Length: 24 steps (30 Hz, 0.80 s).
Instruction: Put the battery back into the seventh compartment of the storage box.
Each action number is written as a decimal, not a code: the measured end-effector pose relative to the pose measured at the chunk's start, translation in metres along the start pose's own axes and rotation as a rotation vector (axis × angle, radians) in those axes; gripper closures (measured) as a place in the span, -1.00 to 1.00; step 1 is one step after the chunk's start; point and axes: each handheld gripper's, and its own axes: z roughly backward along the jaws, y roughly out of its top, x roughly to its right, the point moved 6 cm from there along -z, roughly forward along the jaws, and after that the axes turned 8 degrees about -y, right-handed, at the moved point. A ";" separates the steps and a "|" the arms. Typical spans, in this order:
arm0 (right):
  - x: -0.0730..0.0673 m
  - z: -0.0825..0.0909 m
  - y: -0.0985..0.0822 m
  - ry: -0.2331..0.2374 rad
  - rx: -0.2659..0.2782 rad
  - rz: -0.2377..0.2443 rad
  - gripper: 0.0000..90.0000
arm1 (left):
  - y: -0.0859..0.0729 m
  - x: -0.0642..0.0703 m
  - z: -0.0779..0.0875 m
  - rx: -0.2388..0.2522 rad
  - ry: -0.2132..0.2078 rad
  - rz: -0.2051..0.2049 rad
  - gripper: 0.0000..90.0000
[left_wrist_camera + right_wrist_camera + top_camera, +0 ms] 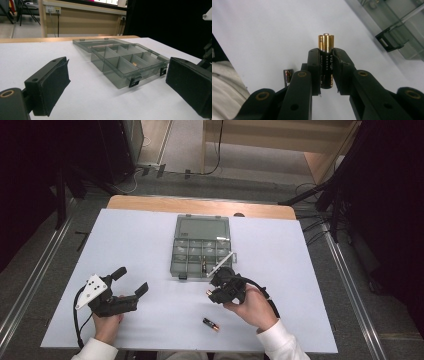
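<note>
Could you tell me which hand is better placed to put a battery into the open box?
Right. Its gripper already grips a battery close beside the box; the left gripper sits farther off, jaws open and empty.

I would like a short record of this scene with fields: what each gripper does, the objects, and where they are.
surface: white table top
container: clear grey plastic compartment box, lid open and lying flat behind it, at the table's middle
right gripper: shut on a black and gold cylindrical battery, gold end sticking out past the jaws, just in front of the box
left gripper: open, holding nothing, at the table's left, pointing toward the box
loose item: second black and gold battery lying on the table near the front edge
</note>
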 end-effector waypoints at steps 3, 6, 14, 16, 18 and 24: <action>0.003 0.000 0.003 0.004 0.015 -0.021 0.73 | 0.000 0.000 0.000 0.000 -0.001 0.000 -0.90; 0.006 -0.001 0.006 0.009 0.026 -0.040 0.73 | 0.000 0.000 0.000 0.000 0.000 0.000 -0.90; 0.021 -0.001 0.014 0.017 0.092 -0.140 0.73 | 0.000 0.000 0.000 0.002 0.001 -0.001 -0.90; 0.022 0.000 0.015 0.018 0.105 -0.163 0.73 | 0.000 0.000 0.000 0.003 0.001 -0.001 -0.90; 0.025 0.001 0.018 0.031 0.134 -0.198 0.73 | 0.000 0.000 0.000 0.003 0.002 -0.002 -0.90; 0.032 0.002 0.027 0.063 0.211 -0.315 0.73 | 0.000 0.000 0.000 0.002 0.002 -0.003 -0.90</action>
